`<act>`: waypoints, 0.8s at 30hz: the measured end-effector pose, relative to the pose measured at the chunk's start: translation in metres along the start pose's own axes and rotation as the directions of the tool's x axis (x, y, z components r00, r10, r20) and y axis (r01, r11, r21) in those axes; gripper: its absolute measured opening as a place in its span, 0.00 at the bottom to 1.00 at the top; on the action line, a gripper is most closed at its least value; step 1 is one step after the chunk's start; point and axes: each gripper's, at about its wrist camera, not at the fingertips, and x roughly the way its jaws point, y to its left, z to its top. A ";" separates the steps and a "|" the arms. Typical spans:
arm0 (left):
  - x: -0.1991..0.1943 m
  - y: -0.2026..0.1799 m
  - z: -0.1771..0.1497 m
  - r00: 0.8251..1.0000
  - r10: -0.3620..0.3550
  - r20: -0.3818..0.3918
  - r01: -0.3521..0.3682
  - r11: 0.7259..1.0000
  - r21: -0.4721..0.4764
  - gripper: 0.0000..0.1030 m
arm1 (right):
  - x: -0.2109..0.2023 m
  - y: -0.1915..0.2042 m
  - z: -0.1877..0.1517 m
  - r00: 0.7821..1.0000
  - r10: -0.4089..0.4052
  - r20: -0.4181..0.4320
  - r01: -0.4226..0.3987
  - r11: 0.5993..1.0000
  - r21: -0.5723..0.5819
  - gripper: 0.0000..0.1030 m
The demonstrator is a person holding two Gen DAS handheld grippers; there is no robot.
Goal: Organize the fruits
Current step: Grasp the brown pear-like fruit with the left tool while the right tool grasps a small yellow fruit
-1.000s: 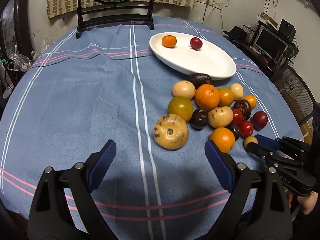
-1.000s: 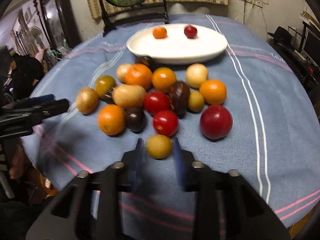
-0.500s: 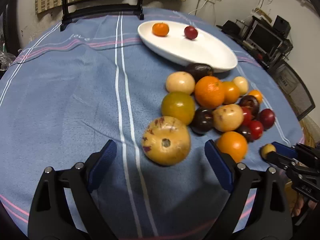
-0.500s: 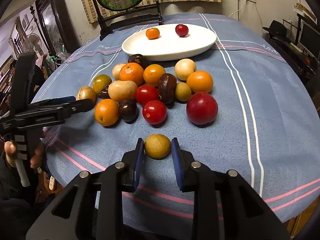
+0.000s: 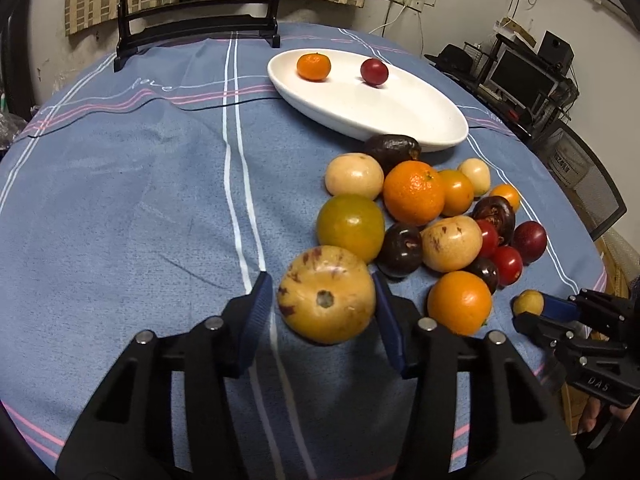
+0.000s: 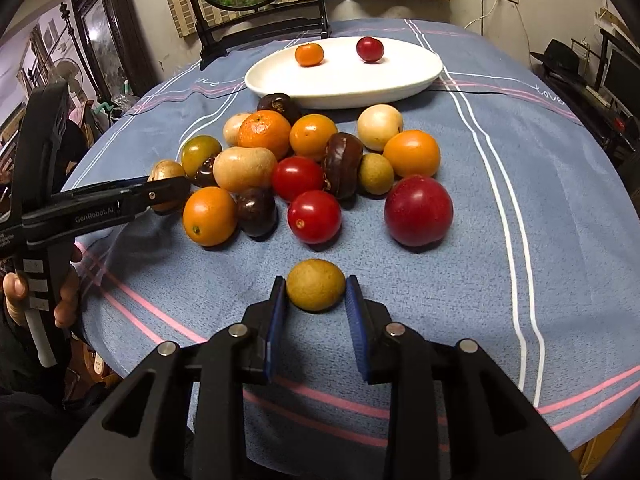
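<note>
Speckled yellow fruit (image 5: 326, 294) pinched by left gripper (image 5: 320, 312), lower centre; small tan fruit (image 6: 315, 285) pinched by right gripper (image 6: 316, 308). Only orange (image 5: 313, 66) and plum (image 5: 374, 72) on white plate (image 5: 400, 112), upper frame — pile (image 6: 312, 160) waiting. Left hand (image 6: 48, 300) visible solely from right wrist.

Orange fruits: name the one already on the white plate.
The small orange mandarin beside the dark red plum on the white oval plate; the other oranges lie on the cloth.
</note>
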 end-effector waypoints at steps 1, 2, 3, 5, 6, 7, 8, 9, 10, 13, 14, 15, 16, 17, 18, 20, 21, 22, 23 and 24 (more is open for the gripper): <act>-0.003 0.000 0.000 1.000 0.002 0.006 -0.002 1.000 -0.006 0.44 | -0.001 -0.001 0.000 1.000 0.003 -0.001 -0.003 1.000 0.002 0.29; -0.005 0.001 -0.001 1.000 -0.001 0.001 0.001 1.000 -0.020 0.44 | -0.001 -0.002 0.001 1.000 0.005 -0.001 -0.005 1.000 0.004 0.29; -0.007 0.001 -0.002 1.000 -0.004 0.000 0.004 1.000 -0.030 0.44 | -0.002 -0.002 0.001 1.000 0.011 0.005 -0.011 1.000 0.009 0.29; -0.011 0.004 -0.004 1.000 -0.016 -0.003 0.016 0.998 -0.054 0.44 | -0.006 -0.003 0.003 1.000 0.018 0.019 -0.019 1.000 0.014 0.29; -0.013 0.004 -0.005 1.000 -0.017 -0.002 0.017 0.998 -0.057 0.44 | -0.010 -0.002 0.004 0.999 0.018 0.029 -0.018 1.000 0.010 0.29; -0.015 0.005 -0.005 1.000 -0.018 0.000 0.018 0.998 -0.062 0.44 | -0.011 -0.002 0.005 0.999 0.017 0.034 -0.018 1.000 0.010 0.29; -0.019 0.006 -0.005 1.000 -0.022 0.008 0.022 0.998 -0.065 0.44 | -0.013 -0.002 0.006 0.999 0.017 0.039 -0.018 1.000 0.011 0.29; -0.022 0.005 -0.006 1.000 -0.023 0.014 0.024 0.998 -0.065 0.44 | -0.014 -0.002 0.007 0.999 0.015 0.045 -0.016 1.000 0.011 0.29; -0.026 0.005 -0.005 0.999 -0.023 0.022 0.025 0.998 -0.064 0.44 | -0.016 -0.003 0.008 0.999 0.011 0.050 -0.012 1.000 0.011 0.29; -0.036 0.003 -0.005 0.998 -0.025 0.049 0.028 0.998 -0.059 0.44 | -0.017 -0.003 0.009 0.999 0.016 0.050 -0.017 1.000 0.017 0.29; -0.039 0.002 -0.005 0.998 -0.027 0.054 0.030 0.998 -0.058 0.44 | -0.018 -0.003 0.009 0.999 0.015 0.051 -0.016 1.000 0.017 0.29; -0.042 0.001 -0.005 0.998 -0.028 0.059 0.032 0.998 -0.058 0.44 | -0.018 -0.002 0.009 0.999 0.013 0.052 -0.014 1.000 0.015 0.29; -0.044 0.000 -0.005 0.998 -0.030 0.061 0.034 0.998 -0.058 0.44 | -0.018 -0.002 0.009 0.998 0.014 0.053 -0.015 1.000 0.014 0.29; -0.045 0.000 -0.005 0.997 -0.033 0.063 0.037 0.998 -0.059 0.44 | -0.019 -0.001 0.009 0.998 0.014 0.055 -0.015 1.000 0.013 0.29; -0.047 -0.001 -0.005 0.997 -0.036 0.066 0.040 0.997 -0.060 0.44 | -0.019 0.000 0.009 0.998 0.014 0.059 -0.015 1.000 0.011 0.29; -0.051 -0.002 -0.003 0.997 -0.036 0.074 0.041 0.998 -0.058 0.44 | -0.020 0.001 0.009 0.998 0.015 0.061 -0.016 1.000 0.009 0.29; -0.053 -0.003 -0.002 0.996 -0.035 0.078 0.040 0.998 -0.056 0.44 | -0.020 0.001 0.010 0.998 0.016 0.062 -0.016 1.000 0.007 0.29; -0.054 -0.004 0.000 0.996 -0.034 0.080 0.039 0.998 -0.056 0.44 | -0.019 0.002 0.011 0.998 0.015 0.060 -0.015 1.000 0.005 0.29; -0.054 -0.004 0.002 0.996 -0.034 0.082 0.038 0.998 -0.055 0.44 | -0.018 0.002 0.012 0.998 0.016 0.059 -0.016 1.000 0.002 0.29; -0.055 -0.005 0.004 0.996 -0.032 0.084 0.037 0.998 -0.055 0.44 | -0.018 0.002 0.013 0.998 0.017 0.059 -0.017 1.000 0.000 0.29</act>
